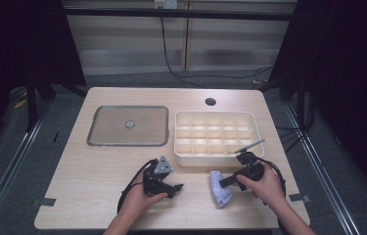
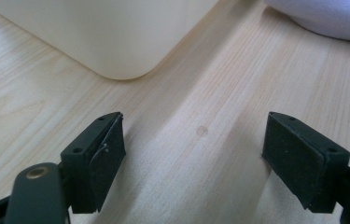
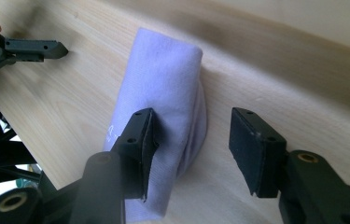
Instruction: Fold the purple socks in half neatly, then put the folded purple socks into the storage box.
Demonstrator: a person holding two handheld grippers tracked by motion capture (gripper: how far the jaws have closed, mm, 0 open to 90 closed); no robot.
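Note:
A folded lilac cloth (image 1: 220, 190) (image 3: 163, 88) lies on the wooden table (image 1: 98, 171) near its front edge. My right gripper (image 1: 222, 183) (image 3: 191, 149) is open and low over the cloth's near end. One pad (image 3: 147, 140) rests on the fabric and the other stands just beside it. My left gripper (image 1: 176, 187) (image 2: 193, 158) is open a little to the left of the cloth, with bare wood between its jaws. Its view shows an edge of the cloth (image 2: 322, 18) at the top right. The right gripper view shows the left gripper's (image 3: 37, 49) tip at the upper left.
A cream compartment box (image 1: 215, 159) (image 2: 116, 37) stands just behind both grippers. Left of it lies a grey square tray (image 1: 98, 139) with a small round piece (image 1: 130, 124) in its middle. A thin grey rod (image 1: 249, 146) rests by the box's front right corner.

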